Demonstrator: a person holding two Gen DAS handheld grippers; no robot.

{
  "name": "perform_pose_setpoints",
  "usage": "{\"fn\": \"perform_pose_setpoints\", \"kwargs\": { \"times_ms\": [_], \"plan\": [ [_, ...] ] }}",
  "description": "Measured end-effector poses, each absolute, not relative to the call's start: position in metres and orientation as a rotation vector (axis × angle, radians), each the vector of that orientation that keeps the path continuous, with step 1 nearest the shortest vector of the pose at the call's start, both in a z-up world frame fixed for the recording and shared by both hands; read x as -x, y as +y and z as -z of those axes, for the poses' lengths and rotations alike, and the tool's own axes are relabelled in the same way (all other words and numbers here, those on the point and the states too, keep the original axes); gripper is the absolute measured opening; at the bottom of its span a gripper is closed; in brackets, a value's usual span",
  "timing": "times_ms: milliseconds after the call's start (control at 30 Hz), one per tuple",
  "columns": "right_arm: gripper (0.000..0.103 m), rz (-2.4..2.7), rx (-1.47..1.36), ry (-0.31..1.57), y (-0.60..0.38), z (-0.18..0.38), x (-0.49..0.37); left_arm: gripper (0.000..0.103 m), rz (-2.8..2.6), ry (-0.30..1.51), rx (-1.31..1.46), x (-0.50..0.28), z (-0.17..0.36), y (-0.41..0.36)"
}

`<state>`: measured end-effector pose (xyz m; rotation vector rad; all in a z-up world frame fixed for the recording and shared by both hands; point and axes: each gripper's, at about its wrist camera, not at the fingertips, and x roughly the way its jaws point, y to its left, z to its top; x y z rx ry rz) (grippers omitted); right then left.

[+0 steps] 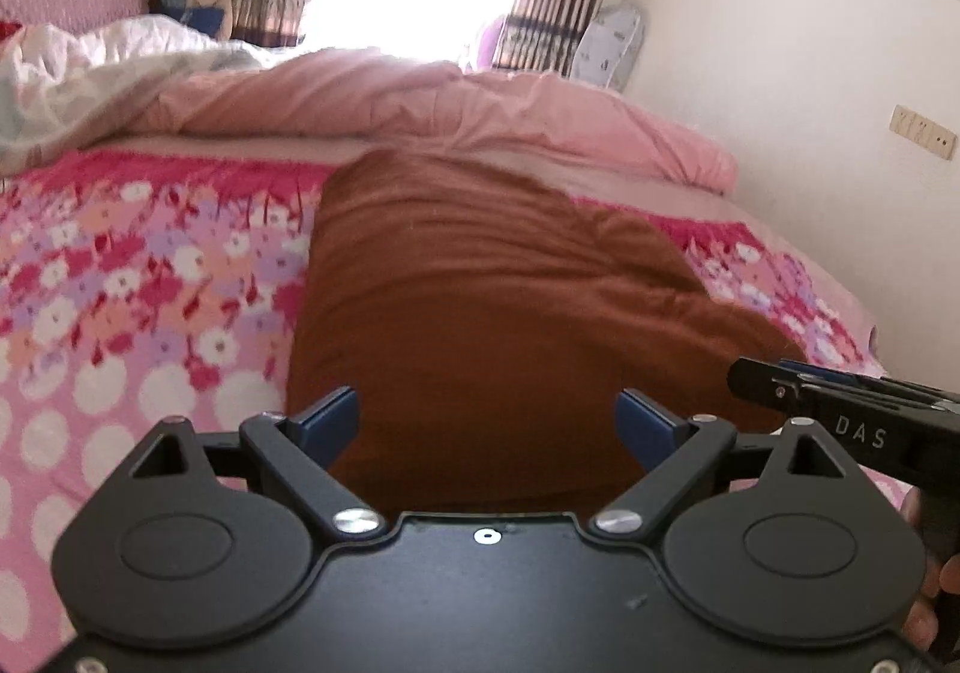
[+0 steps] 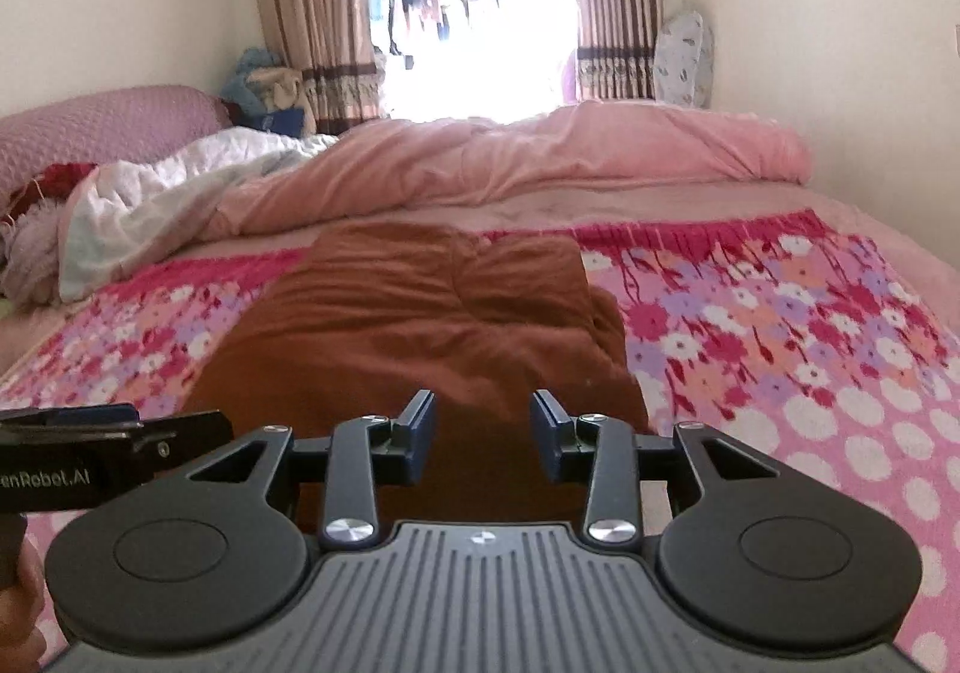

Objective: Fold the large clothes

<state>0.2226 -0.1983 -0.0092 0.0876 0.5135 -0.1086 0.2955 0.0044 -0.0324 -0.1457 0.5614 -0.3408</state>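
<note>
left tool (image 1: pixel 487 421) gaping wide and empty at frame bottom, right tool (image 2: pixel 483 436) partly open, empty, brown garment (image 2: pixel 420 337) folded mid-frame on floral bed (image 2: pixel 810 325)

floral bedspread (image 2: pixel 780 325) | pink quilt (image 2: pixel 570 156) bunched behind | striped curtains (image 2: pixel 312 12) | pillow (image 2: pixel 102 123) far left

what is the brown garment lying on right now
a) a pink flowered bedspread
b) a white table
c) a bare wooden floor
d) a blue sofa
a, the brown garment lies spread on the pink flowered bedspread, whose flower print shows on both sides of it in both wrist views.
</note>
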Motion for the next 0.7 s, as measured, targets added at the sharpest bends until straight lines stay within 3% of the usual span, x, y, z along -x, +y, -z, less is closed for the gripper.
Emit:
{"fn": "perform_pose_setpoints", "kwargs": {
  "times_ms": [700],
  "plan": [
    [0.044, 0.103, -0.144, 0.601, -0.209, 0.058, -0.24, 0.1, 0.336, 0.596, 0.108, -0.319, 0.066, -0.005]
  ]
}}
